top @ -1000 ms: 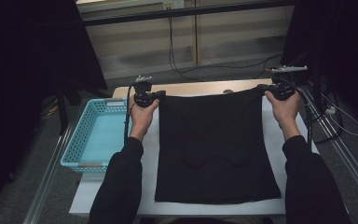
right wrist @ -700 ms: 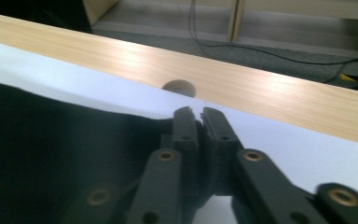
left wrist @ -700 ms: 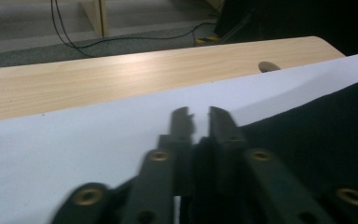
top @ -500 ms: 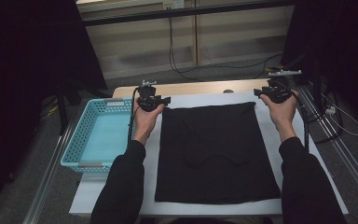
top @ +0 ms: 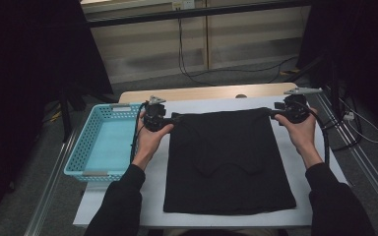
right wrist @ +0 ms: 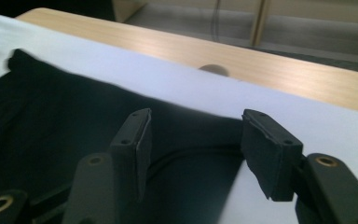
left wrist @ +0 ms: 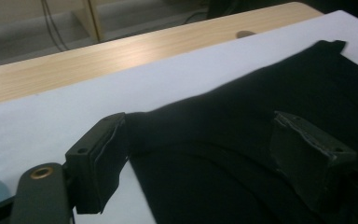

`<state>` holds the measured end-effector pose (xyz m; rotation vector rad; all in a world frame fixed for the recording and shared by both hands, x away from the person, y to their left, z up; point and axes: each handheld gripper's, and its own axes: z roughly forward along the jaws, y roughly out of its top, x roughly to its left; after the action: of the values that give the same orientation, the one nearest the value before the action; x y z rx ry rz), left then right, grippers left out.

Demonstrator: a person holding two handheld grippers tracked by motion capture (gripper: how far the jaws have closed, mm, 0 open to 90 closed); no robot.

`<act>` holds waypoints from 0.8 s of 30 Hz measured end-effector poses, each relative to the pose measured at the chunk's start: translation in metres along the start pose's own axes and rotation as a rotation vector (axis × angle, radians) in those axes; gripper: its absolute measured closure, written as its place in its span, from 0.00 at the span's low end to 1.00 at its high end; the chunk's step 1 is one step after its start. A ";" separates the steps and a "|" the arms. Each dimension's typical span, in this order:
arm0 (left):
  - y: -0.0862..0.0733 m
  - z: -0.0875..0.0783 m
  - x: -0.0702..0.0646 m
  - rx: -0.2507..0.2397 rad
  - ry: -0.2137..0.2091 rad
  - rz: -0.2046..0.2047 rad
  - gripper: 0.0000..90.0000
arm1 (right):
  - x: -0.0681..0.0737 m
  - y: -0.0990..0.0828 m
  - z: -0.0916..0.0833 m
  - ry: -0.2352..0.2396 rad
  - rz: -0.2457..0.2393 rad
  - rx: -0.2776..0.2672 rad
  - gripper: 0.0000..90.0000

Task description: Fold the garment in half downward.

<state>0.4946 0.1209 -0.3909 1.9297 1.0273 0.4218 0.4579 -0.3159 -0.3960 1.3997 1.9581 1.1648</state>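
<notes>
— Where did the flat black cloth garment (top: 229, 162) lie against your tongs?

— It lay spread on the white table sheet (top: 142, 189). My left gripper (top: 173, 119) stood at its far left corner and my right gripper (top: 274, 114) at its far right corner, the light blue plastic basket (top: 86, 147) just beside the sheet on the left.

— Anything you couldn't make out?

— From above, black jaws against black cloth ran together. The folds in the middle were hard to read.

— And the jaws?

— Both pairs had just been opening and stood apart. In the left gripper view the corner (left wrist: 135, 122) sat between them, brushing one pad (left wrist: 109, 154). In the right gripper view the hem (right wrist: 196, 122) lay loose in the gap, unpinched.
</notes>
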 end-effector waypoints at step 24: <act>-0.056 -0.020 -0.085 0.134 -0.230 0.136 0.44 | 0.071 -0.067 -0.055 0.177 -0.149 0.130 0.68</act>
<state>0.4031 0.0795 -0.4174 2.1194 0.7953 0.2029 0.3542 -0.2786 -0.4161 1.2230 2.2561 1.1440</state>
